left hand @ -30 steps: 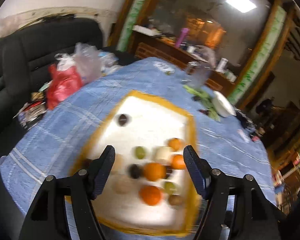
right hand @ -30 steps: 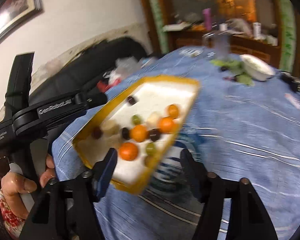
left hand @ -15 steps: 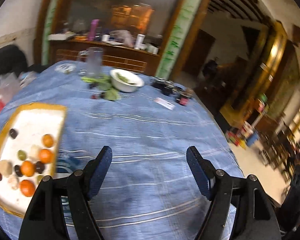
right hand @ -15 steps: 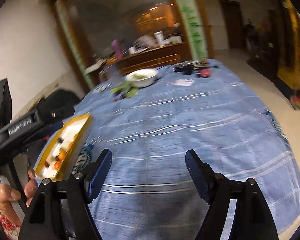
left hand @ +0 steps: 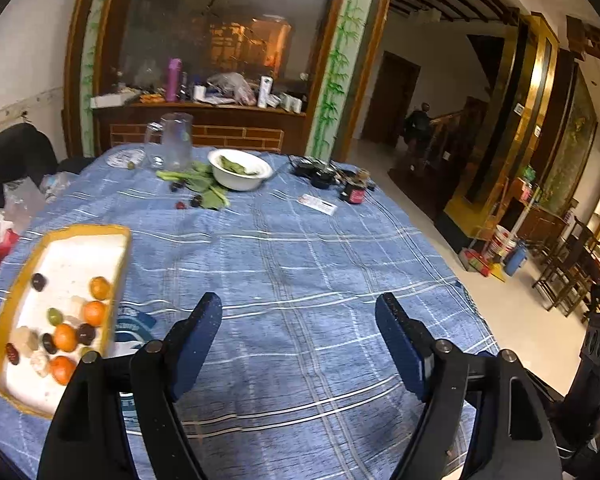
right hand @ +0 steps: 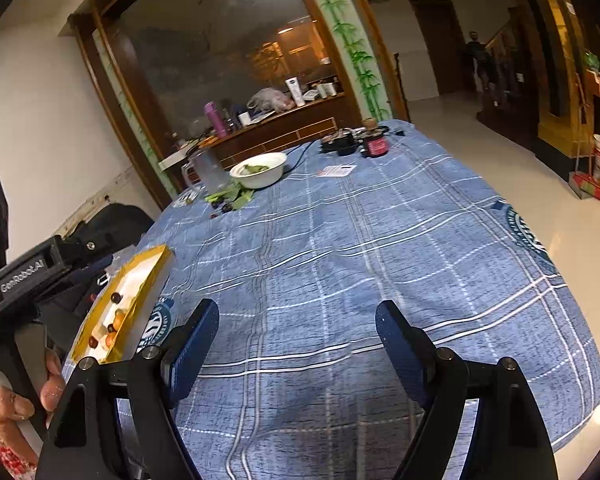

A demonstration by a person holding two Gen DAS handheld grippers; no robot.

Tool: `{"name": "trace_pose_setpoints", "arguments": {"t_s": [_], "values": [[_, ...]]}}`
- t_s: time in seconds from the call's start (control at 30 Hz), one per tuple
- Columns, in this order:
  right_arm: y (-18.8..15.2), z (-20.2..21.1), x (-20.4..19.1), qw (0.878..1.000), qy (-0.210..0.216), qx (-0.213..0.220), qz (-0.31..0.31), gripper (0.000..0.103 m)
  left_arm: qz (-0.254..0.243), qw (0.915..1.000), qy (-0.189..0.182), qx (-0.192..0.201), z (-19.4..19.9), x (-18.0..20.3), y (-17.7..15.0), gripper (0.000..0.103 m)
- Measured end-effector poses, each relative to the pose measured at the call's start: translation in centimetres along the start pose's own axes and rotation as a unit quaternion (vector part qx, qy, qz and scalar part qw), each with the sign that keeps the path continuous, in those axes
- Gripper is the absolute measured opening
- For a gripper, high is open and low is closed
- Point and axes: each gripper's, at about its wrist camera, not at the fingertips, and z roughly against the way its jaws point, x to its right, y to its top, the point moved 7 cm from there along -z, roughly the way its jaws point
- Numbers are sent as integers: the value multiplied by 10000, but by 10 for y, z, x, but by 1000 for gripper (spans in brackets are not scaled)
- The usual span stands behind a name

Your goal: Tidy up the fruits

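A yellow-rimmed white tray (left hand: 80,231) lies at the left of the blue checked tablecloth (left hand: 300,264). It holds several small fruits: orange ones (left hand: 94,313), dark ones (left hand: 39,281), a green one (left hand: 54,315) and pale ones. The tray also shows at the left in the right wrist view (right hand: 148,264). My left gripper (left hand: 299,320) is open and empty, over bare cloth to the right of the tray. My right gripper (right hand: 297,322) is open and empty over the cloth, right of the tray.
At the far side stand a white bowl of greens (left hand: 240,169), a clear jug (left hand: 174,140), loose green leaves with dark berries (left hand: 204,192), a card (left hand: 317,204) and a small dark jar (left hand: 354,194). A black sofa with bags (left hand: 8,184) sits left. The table edge drops off at right.
Both grippers swung right, away from the tray: a second ago the tray filled both views between the fingers, now it sits at the left edge. Both stayed open.
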Motion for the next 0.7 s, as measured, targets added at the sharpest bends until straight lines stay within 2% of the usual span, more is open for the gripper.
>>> {"name": "trace_pose_setpoints", "arguments": {"t_s": [0.07,0.2,0.3,0.5,0.63,0.7], "values": [[-2,-7,-13,9998,153,-78,89,86,-1,9996,218,205,13,-13,1,84],[-5,-29,-39,9983,441,-235,285,87,-143,9932,1017,549,34,-42,0,93],[-12,-49,-63,9960,657,-403,449,87,-176,9875,1467,556,36,-66,-1,96],[-17,-76,-109,9902,765,-627,983,87,274,9821,1810,439,38,-116,-7,96],[-19,-87,-136,9853,784,-694,1348,88,637,9760,2060,302,40,-155,-15,96],[-22,-93,-151,9819,760,-749,1562,89,760,9702,2288,217,42,-175,-19,96]]}}
